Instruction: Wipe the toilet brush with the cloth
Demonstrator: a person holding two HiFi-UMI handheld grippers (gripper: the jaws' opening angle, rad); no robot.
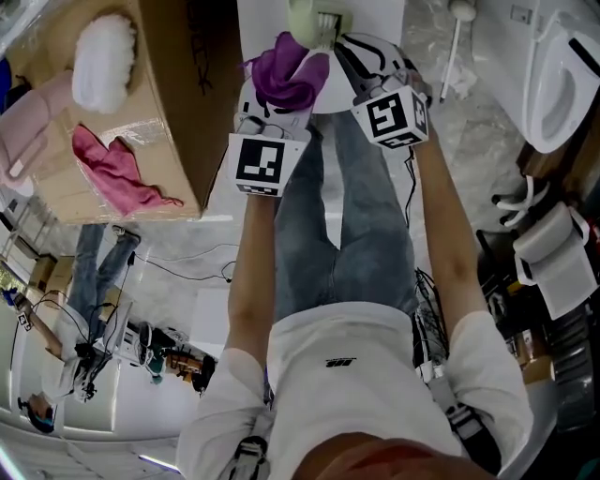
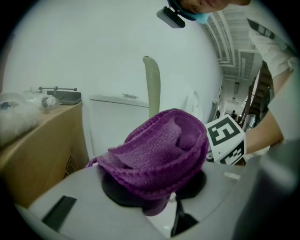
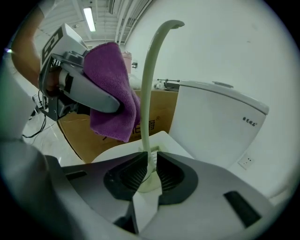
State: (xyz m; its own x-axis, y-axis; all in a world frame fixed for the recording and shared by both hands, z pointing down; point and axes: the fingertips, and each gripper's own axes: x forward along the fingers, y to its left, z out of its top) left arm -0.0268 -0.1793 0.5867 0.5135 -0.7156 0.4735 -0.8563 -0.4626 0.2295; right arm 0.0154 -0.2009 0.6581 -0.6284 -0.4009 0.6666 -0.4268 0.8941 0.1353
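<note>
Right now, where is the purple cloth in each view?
Head view: cloth at top centre.
Left gripper view: cloth at centre, in the jaws.
Right gripper view: cloth at upper left.
Shared landmark: the brush.

A bunched purple cloth (image 2: 159, 150) hangs just beside the upright, pale-green toilet brush (image 3: 147, 93).

A cardboard box (image 1: 176, 103) stands just left of the jaws, a pink cloth (image 1: 117, 169) and white fluffy bundle (image 1: 103, 61) on top. Beyond the jaws rises a toilet cistern (image 3: 220, 124).
</note>
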